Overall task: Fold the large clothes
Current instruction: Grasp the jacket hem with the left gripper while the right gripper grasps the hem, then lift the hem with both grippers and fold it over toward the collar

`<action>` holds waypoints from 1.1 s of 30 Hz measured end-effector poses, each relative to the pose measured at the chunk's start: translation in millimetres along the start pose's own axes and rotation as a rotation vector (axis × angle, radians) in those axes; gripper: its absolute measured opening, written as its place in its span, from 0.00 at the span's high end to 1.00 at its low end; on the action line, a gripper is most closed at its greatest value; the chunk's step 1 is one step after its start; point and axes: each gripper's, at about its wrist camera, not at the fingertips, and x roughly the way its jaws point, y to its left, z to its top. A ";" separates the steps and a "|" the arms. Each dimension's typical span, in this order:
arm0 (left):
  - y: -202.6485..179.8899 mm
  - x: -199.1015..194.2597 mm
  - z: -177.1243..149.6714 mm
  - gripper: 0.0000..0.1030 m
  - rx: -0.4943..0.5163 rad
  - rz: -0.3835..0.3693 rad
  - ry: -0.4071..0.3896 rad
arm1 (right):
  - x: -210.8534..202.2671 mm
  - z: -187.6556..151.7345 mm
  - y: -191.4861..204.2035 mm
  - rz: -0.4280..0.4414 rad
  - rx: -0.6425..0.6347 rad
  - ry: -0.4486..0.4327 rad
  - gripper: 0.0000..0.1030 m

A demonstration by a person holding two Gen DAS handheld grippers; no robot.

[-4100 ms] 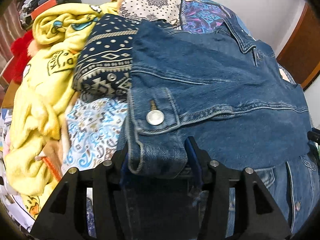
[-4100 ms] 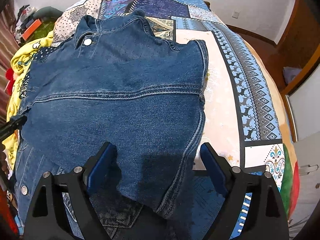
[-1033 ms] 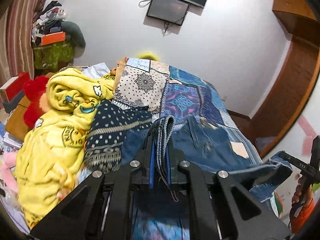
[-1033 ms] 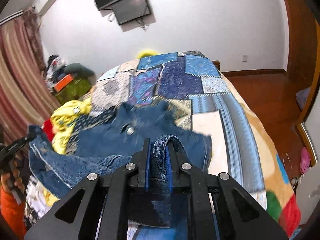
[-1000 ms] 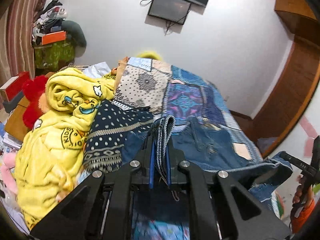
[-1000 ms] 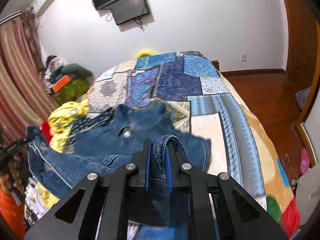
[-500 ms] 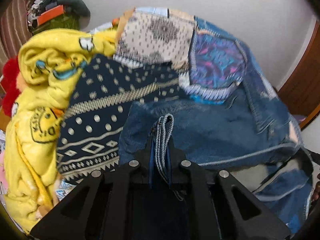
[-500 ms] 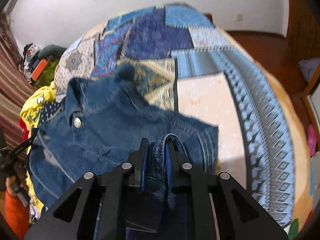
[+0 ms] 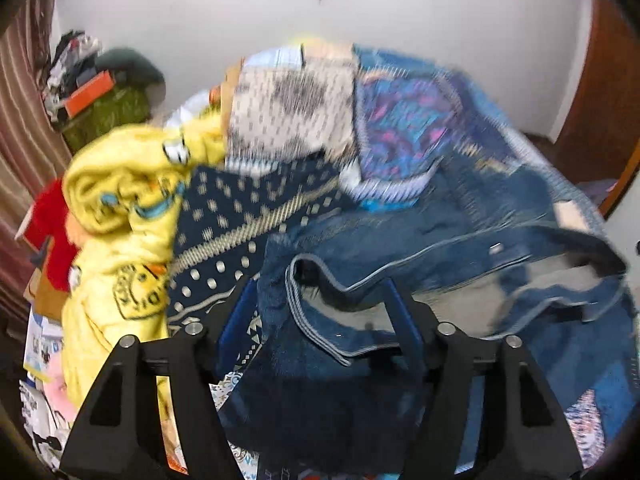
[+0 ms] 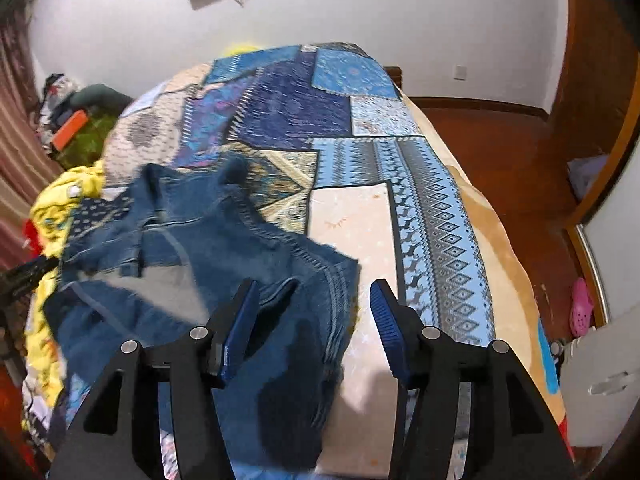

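Note:
A blue denim jacket (image 9: 460,264) lies loosely folded over on the patchwork bedspread (image 10: 328,112), its grey inside showing along the folded hem. My left gripper (image 9: 320,292) is open, with the jacket's hem edge lying loose between its blue pads. In the right wrist view the jacket (image 10: 224,248) lies left of centre on the bed. My right gripper (image 10: 312,304) is open just above the jacket's right edge, holding nothing. The left wrist view is motion-blurred.
A heap of clothes sits left of the jacket: a yellow fleece (image 9: 120,208), a navy patterned cloth (image 9: 240,216) and a red item (image 9: 52,224). The bed's right edge drops to a wooden floor (image 10: 512,168). A white cabinet (image 10: 600,384) stands at lower right.
Both grippers were shut on the jacket's hem and carried it forward over the jacket. Now both have opened and the hem has dropped onto the jacket.

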 end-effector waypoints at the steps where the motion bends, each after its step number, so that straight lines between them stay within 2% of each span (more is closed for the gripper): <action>1: -1.4 -8.7 1.8 0.34 0.003 -0.011 -0.010 | -5.6 -2.0 2.1 0.007 -0.007 -0.004 0.48; 6: -11.1 -38.8 -6.7 0.17 0.012 -0.073 -0.012 | -28.6 -18.7 28.6 0.046 -0.074 -0.014 0.45; 12: -32.8 -42.7 -42.0 0.17 0.055 -0.135 0.076 | -24.6 -48.7 65.6 0.078 -0.182 0.003 0.41; 15: -47.4 -36.8 -60.7 0.17 0.093 -0.155 0.119 | -9.6 -63.2 78.3 0.120 -0.191 0.060 0.41; 19: -61.0 -19.9 -74.5 0.17 0.128 -0.158 0.165 | 11.6 -75.9 93.5 0.105 -0.221 0.120 0.40; 22: -68.2 -0.3 -71.7 0.17 0.133 -0.178 0.198 | 25.0 -76.0 106.1 0.063 -0.286 0.120 0.35; 27: -72.6 44.2 -50.8 0.17 0.110 -0.198 0.248 | 59.3 -60.3 113.6 0.139 -0.256 0.217 0.31; 31: -72.1 76.2 -22.7 0.16 0.084 -0.220 0.284 | 86.8 -47.1 121.7 0.121 -0.292 0.260 0.29; 33: -69.2 83.1 -6.6 0.16 0.088 -0.179 0.271 | 92.2 -36.5 124.1 0.113 -0.310 0.273 0.29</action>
